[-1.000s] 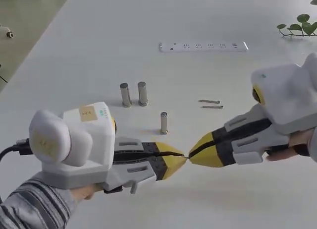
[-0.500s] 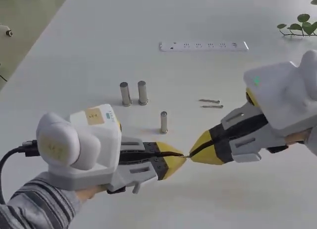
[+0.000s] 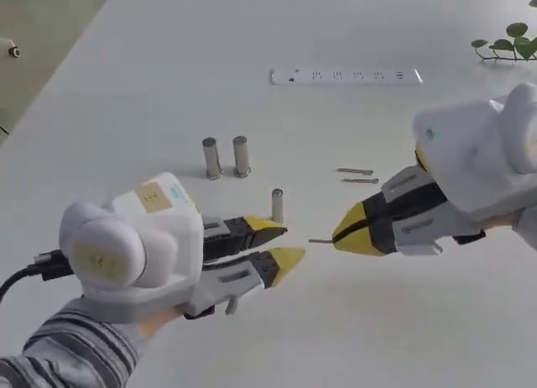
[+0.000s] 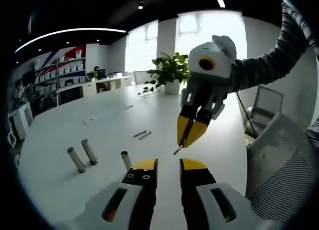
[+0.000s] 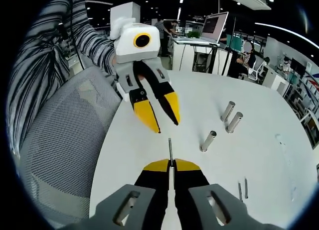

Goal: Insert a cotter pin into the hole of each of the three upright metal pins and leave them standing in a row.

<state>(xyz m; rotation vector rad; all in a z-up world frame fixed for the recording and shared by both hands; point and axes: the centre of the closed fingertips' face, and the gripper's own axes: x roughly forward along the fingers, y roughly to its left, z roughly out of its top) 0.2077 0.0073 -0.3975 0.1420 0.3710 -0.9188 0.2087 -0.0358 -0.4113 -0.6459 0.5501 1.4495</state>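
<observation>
Right gripper (image 3: 337,235) is pinching the thin grey metal cotter pin (image 3: 320,240) by one end, jaws closed on it. Left gripper (image 3: 294,241) is hanging parted and empty. The pin is probably handling light, stiff and slippery, so best held near its head. The nearest short upright steel pin (image 3: 278,207) is standing just beyond, unobstructed. Two spare cotter pins (image 3: 357,176) are lying well aside.

- Long white table (image 3: 168,69) runs up the frame, a white power strip (image 3: 345,77) near its top.
- Potted plant (image 4: 169,69) before bright windows (image 4: 209,23), upper centre.
- Grey mesh chair (image 5: 65,135), lower left.
- Dark ceiling (image 4: 99,6), strip lights (image 4: 70,30).
</observation>
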